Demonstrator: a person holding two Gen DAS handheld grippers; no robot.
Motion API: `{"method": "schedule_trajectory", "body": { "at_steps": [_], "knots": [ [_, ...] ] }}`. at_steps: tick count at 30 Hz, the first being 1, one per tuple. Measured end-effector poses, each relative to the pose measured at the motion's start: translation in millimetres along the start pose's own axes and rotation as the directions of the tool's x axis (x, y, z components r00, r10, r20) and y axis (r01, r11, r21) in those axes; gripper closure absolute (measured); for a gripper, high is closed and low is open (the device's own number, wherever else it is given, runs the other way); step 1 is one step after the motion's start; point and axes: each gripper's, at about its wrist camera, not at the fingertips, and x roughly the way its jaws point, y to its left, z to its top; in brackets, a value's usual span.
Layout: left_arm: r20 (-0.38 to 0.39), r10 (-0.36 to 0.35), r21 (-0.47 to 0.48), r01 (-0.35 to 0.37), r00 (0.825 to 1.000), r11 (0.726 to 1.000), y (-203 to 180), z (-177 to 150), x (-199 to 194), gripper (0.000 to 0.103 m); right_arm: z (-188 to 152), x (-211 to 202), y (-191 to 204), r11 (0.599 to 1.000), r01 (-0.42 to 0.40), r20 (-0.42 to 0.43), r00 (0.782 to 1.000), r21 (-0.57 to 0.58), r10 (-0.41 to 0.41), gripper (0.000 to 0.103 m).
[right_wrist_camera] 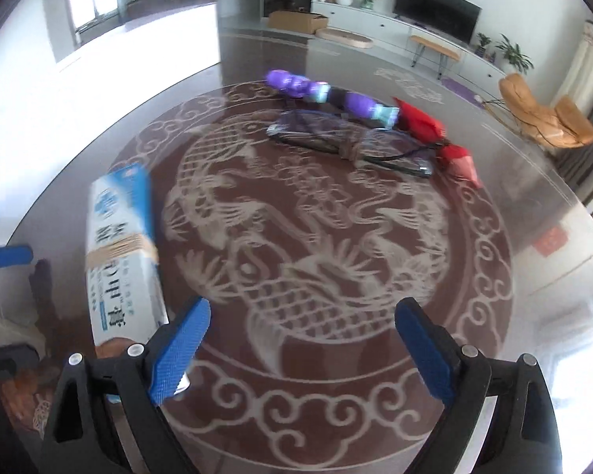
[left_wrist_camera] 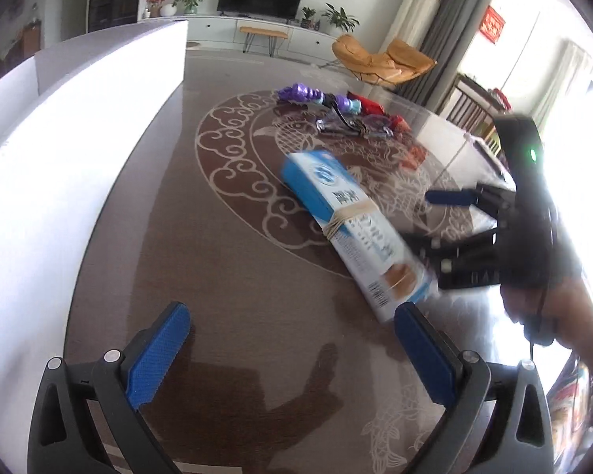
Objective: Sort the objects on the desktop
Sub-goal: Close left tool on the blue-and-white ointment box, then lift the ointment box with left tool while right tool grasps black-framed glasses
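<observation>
Blue-and-white, the long box (right_wrist_camera: 118,260) bound with rubber bands lies at the left of the right wrist frame on the patterned brown table (right_wrist_camera: 336,414), just beside the right gripper (right_wrist_camera: 302,341), whose jaws stand apart and empty like the left gripper's (left_wrist_camera: 292,345), spectacles (right_wrist_camera: 348,146) lying farther up.

- Bench (right_wrist_camera: 494,237): we record a glossy, reflective brown top.
- Box (right_wrist_camera: 118,260): printed cardboard, we judge.
- Tongs (right_wrist_camera: 300,347): we note matt black plastic, ribbed blue pads (right_wrist_camera: 178,351).
</observation>
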Motion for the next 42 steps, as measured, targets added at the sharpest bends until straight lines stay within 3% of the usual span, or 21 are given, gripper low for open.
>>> {"method": "schedule_trajectory", "body": {
  "at_steps": [2, 4, 7, 10, 12, 15, 17, 19, 21, 23, 24, 26, 28, 31, 35, 39, 42],
  "knots": [
    [0.015, -0.026, -0.034, 0.027, 1.0, 0.999, 3, 8, -4, 0.0, -7, -1, 25, 0.995, -0.088, 0.003, 0.996, -0.051, 0.088, 0.008],
    [0.006, -0.045, -0.022, 0.045, 0.999, 0.999, -3, 18, -3, 0.0, -16, -5, 37, 0.994, -0.089, 0.013, 0.996, -0.064, 0.09, 0.008],
    [-0.021, -0.013, 0.119, 0.015, 1.0, 0.993, -29, 28, 8, 0.0, -37, -11, 23, 0.998, -0.059, 0.015, 0.998, 0.027, 0.058, 0.008],
    [-0.014, 0.066, 0.312, -0.058, 0.998, 0.948, -55, 34, 21, 0.0, -63, -27, -2, 0.993, -0.034, 0.024, 0.999, 0.116, 0.031, 0.008],
    [-0.022, 0.062, 0.402, -0.048, 0.998, 0.915, -67, 39, 33, 0.0, -79, -40, -15, 0.985, -0.046, 0.032, 0.999, 0.168, 0.041, 0.007],
    [-0.108, 0.07, 0.479, -0.01, 0.992, 0.878, -75, 45, 58, 0.0, -99, -52, -25, 0.975, -0.059, 0.053, 0.997, 0.214, 0.049, 0.001],
    [-0.117, 0.084, 0.509, -0.013, 0.99, 0.861, -77, 48, 67, 0.0, -107, -55, -22, 0.973, -0.049, 0.087, 0.996, 0.226, 0.03, 0.0],
    [-0.173, 0.048, 0.477, 0.04, 0.984, 0.878, -72, 50, 74, 0.0, -111, -57, -19, 0.972, -0.032, 0.123, 0.992, 0.231, 0.003, 0.0],
    [-0.178, 0.028, 0.463, 0.059, 0.984, 0.884, -70, 46, 76, 0.0, -108, -55, -11, 0.979, 0.03, 0.09, 0.995, 0.202, -0.049, 0.0],
    [-0.125, 0.038, 0.477, 0.027, 0.991, 0.878, -71, 39, 71, 0.023, -106, -53, -7, 0.98, 0.051, 0.08, 0.995, 0.193, -0.067, 0.0],
    [-0.105, 0.042, 0.457, 0.01, 0.994, 0.889, -70, 37, 68, 0.029, -106, -53, -8, 0.98, 0.049, 0.081, 0.995, 0.194, -0.066, 0.0],
    [-0.074, 0.066, 0.405, -0.03, 0.995, 0.914, -66, 38, 66, 0.051, -107, -52, -9, 0.98, 0.049, 0.081, 0.995, 0.195, -0.066, 0.0],
    [-0.053, 0.079, 0.334, -0.057, 0.995, 0.941, -57, 38, 62, 0.062, -107, -53, -8, 0.98, 0.049, 0.081, 0.994, 0.195, -0.066, 0.0],
    [-0.031, 0.134, 0.234, -0.123, 0.991, 0.964, -39, 33, 52, 0.063, -107, -53, -8, 0.98, 0.049, 0.081, 0.995, 0.195, -0.066, 0.0],
    [0.007, 0.229, 0.164, -0.227, 0.973, 0.96, -12, 16, 33, 0.062, -107, -53, -8, 0.98, 0.05, 0.081, 0.994, 0.195, -0.066, 0.0],
    [0.029, 0.223, 0.163, -0.225, 0.974, 0.961, 3, 11, 27, 0.062, -103, -51, -10, 0.979, 0.051, 0.077, 0.995, 0.197, -0.067, 0.0],
    [0.033, 0.225, 0.169, -0.228, 0.974, 0.959, 3, 11, 26, 0.062, -74, -38, -21, 0.987, 0.021, 0.06, 0.998, 0.161, -0.031, 0.0]
  ]
}}
